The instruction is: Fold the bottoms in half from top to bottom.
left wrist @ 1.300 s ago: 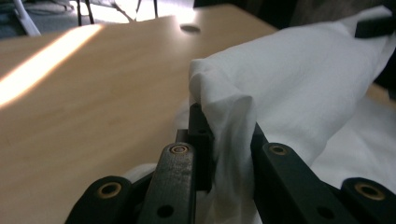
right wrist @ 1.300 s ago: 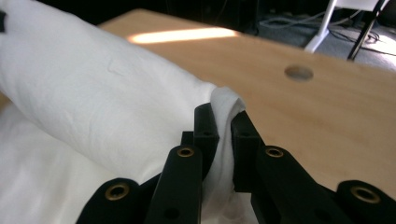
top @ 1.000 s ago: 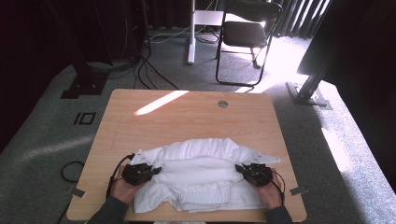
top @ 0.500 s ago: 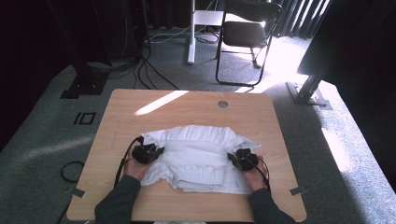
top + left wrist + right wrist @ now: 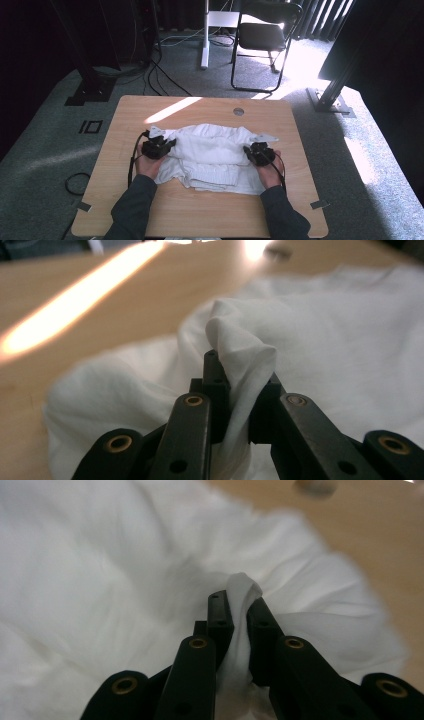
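From above, a white cloth (image 5: 210, 157) lies rumpled across the middle of a pale wooden table (image 5: 200, 210), soft and thick, doubled over itself in loose layers with a ribbed band showing along its near fold. The table top is smooth laminate with rounded corners and a small round grommet (image 5: 238, 111) near its far edge. The left gripper (image 5: 159, 146), black and blocky, sits at the cloth's left edge; the right gripper (image 5: 259, 151) sits at its right edge, each in a hand with a dark sleeve behind it. A folding chair (image 5: 265, 35) with a thin metal frame stands on the grey carpet beyond.

In the left gripper view, the left gripper (image 5: 239, 390) has its two matte black jaws pinched together on a peaked fold of the cloth (image 5: 240, 345), thin and faintly woven, rising above the tips. Bare wood with a bright sun streak lies behind.

In the right gripper view, the right gripper (image 5: 239, 615) is likewise clamped on a narrow tuft of cloth (image 5: 243, 587), with fabric billowing in soft blurred creases to its left.
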Demonstrator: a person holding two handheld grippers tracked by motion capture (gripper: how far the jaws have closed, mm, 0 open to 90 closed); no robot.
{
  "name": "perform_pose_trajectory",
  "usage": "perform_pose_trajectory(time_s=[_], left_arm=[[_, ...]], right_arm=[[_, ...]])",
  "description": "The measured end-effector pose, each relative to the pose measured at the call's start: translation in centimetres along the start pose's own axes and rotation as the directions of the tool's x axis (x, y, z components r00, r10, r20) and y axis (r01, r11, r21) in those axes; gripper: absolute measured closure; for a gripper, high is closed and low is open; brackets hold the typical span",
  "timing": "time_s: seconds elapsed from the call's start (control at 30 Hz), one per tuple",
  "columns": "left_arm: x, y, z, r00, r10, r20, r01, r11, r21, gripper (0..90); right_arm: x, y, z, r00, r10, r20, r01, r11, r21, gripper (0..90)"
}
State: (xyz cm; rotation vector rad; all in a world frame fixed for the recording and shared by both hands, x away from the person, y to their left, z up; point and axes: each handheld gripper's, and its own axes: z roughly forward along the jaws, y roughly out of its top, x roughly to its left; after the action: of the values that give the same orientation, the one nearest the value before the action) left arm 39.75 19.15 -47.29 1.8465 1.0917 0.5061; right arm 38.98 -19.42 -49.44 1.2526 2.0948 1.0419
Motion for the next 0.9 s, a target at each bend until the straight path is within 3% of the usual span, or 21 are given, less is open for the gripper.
perform_pose_trajectory(time_s=[0.1,0.17,0.2,0.3,0.4,0.5,0.6,0.7,0.77,0.83,0.9], left_arm=[[0.3,1.9,-2.3,0.9994,-0.009,0.034,0.012,0.9966,-0.082,83.6],[0.9,2.7,-3.6,0.9958,-0.040,0.082,0.051,0.9905,-0.128,84.0],[1.0,2.9,-4.2,0.9926,-0.051,0.111,0.067,0.9862,-0.151,84.3],[0.3,3.4,-5.7,0.9910,-0.013,0.134,0.037,0.9823,-0.183,84.3],[-0.1,3.0,-6.8,0.9891,0.009,0.147,0.020,0.9801,-0.197,84.1],[-0.3,1.3,-7.4,0.9855,0.015,0.169,0.015,0.9841,-0.177,83.5],[-0.5,-1.6,-7.3,0.9814,0.014,0.191,0.010,0.9922,-0.124,81.9],[-0.9,-4.8,-6.7,0.9716,-0.018,0.236,0.028,0.9988,-0.041,79.2],[-0.9,-6.6,-6.5,0.9633,-0.045,0.265,0.048,0.9989,-0.003,72.0],[-0.8,-7.1,-6.9,0.9677,-0.039,0.249,0.044,0.9990,-0.013,60.8],[-0.6,-6.3,-7.7,0.9704,-0.048,0.237,0.063,0.9964,-0.056,54.9]], right_arm=[[-1.5,1.7,-2.6,0.9984,0.056,-0.009,-0.057,0.992,-0.111,84.5],[-2.2,2.3,-3.9,0.9986,0.051,0.017,-0.048,0.988,-0.149,84.9],[-2.6,2.6,-4.7,0.9985,0.054,0.005,-0.052,0.983,-0.177,85.0],[-3.0,3.1,-7.0,0.9948,0.095,-0.037,-0.102,0.954,-0.282,85.1],[-2.5,3.2,-8.5,0.9982,0.049,-0.034,-0.057,0.944,-0.325,85.0],[-2.2,1.7,-9.3,0.9954,0.039,-0.087,-0.065,0.947,-0.315,84.4],[-1.3,-1.2,-9.3,0.9933,0.027,-0.112,-0.057,0.960,-0.275,83.7],[-0.6,-4.5,-8.5,0.9910,0.041,-0.128,-0.068,0.974,-0.217,83.4],[-0.3,-6.4,-8.0,0.9869,0.067,-0.147,-0.092,0.981,-0.173,81.3],[-0.2,-7.6,-7.9,0.9817,0.076,-0.175,-0.101,0.985,-0.139,71.0],[-0.2,-7.5,-8.4,0.9851,0.067,-0.158,-0.091,0.984,-0.152,55.2]])
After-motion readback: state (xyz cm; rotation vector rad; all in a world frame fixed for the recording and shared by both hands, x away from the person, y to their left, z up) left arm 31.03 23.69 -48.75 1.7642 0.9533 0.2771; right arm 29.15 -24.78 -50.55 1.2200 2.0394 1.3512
